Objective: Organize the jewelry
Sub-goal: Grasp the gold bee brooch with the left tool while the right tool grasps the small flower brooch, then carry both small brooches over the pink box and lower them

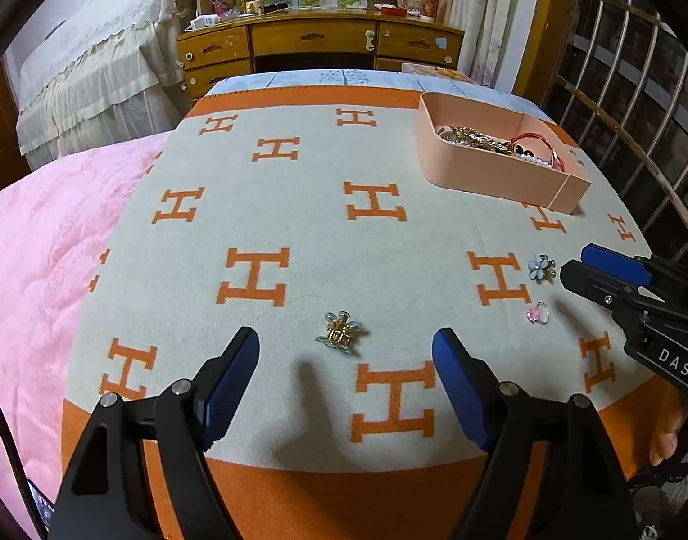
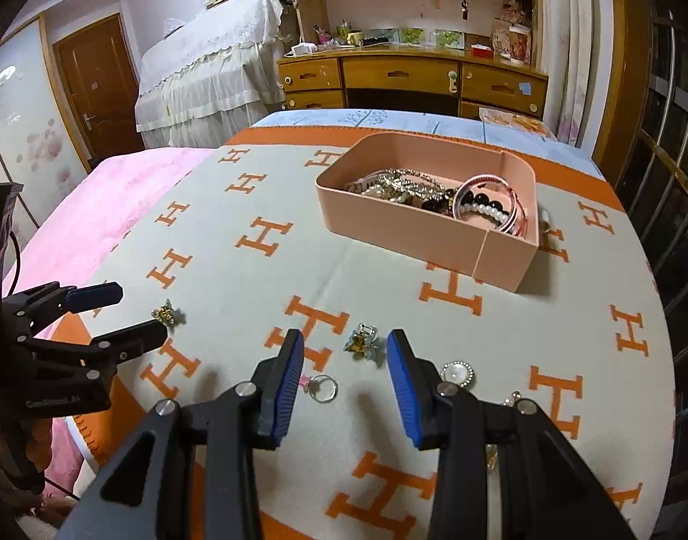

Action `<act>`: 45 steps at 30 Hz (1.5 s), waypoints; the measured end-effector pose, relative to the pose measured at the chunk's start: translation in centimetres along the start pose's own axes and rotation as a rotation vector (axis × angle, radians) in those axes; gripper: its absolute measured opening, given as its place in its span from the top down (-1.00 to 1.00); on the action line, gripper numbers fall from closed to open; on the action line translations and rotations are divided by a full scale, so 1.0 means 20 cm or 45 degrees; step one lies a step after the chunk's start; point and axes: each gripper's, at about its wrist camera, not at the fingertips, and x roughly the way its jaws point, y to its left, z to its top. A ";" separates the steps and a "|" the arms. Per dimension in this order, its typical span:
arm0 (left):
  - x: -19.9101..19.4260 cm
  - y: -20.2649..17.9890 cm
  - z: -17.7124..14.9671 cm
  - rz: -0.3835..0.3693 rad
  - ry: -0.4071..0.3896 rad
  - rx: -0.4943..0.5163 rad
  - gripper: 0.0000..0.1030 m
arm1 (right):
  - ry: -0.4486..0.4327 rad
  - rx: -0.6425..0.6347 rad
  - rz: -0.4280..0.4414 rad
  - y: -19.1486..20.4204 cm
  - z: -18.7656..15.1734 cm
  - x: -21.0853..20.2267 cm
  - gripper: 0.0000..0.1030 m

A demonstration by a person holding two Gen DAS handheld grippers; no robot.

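Work surface: a cream blanket (image 1: 299, 171) with orange H motifs, laid over a bed beside a pink quilt (image 1: 42, 243).

Left gripper (image 1: 346, 351): fingers spread wide, holding nothing. In its own view a gold flower hair clip (image 1: 341, 335) lies on the blanket between and just beyond the fingertips, at 12 o'clock, not touched. In the right wrist view the same gripper (image 2: 132, 312) enters from 9 o'clock, with the clip (image 2: 167, 312) just past its tips.

Right gripper (image 2: 345, 353): fingers spread, empty. A blue flower clip (image 2: 363, 344) sits between the blue pads (image 2: 290, 373), clear of both. A ring with a pink stone (image 2: 322, 388) lies just below it, nearer the left-hand pad. A round pearl brooch (image 2: 457, 373) lies at 3 o'clock of the right-hand pad, partly hidden behind it. In the left wrist view this gripper (image 1: 573, 267) comes in from 3 o'clock, tips beside the blue flower clip (image 1: 540, 267), the ring (image 1: 537, 314) just below.

Peach tray (image 2: 389, 229): stands at 1 o'clock in the right wrist view, well apart from both grippers. It holds a tangle of chains, pearl and dark bead bracelets (image 2: 483, 213) and red bangles

A wooden desk (image 2: 411, 76) stands beyond the bed
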 end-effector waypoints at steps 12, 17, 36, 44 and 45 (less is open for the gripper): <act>0.05 0.01 0.00 -0.031 0.027 -0.010 -0.51 | 0.015 0.021 0.006 -0.02 -0.01 0.06 0.25; 0.06 0.00 0.00 -0.036 0.030 0.000 -0.51 | 0.017 0.027 0.008 -0.03 0.00 0.07 0.25; 0.05 0.02 0.00 -0.094 0.003 -0.024 -0.52 | 0.063 0.003 -0.001 -0.02 -0.03 0.17 0.43; 0.09 0.07 0.00 -0.117 0.013 -0.073 -0.51 | 0.066 0.001 -0.002 -0.02 -0.04 0.17 0.62; 0.09 0.07 0.00 -0.106 0.016 -0.074 -0.48 | 0.066 0.001 -0.001 -0.03 -0.04 0.17 0.62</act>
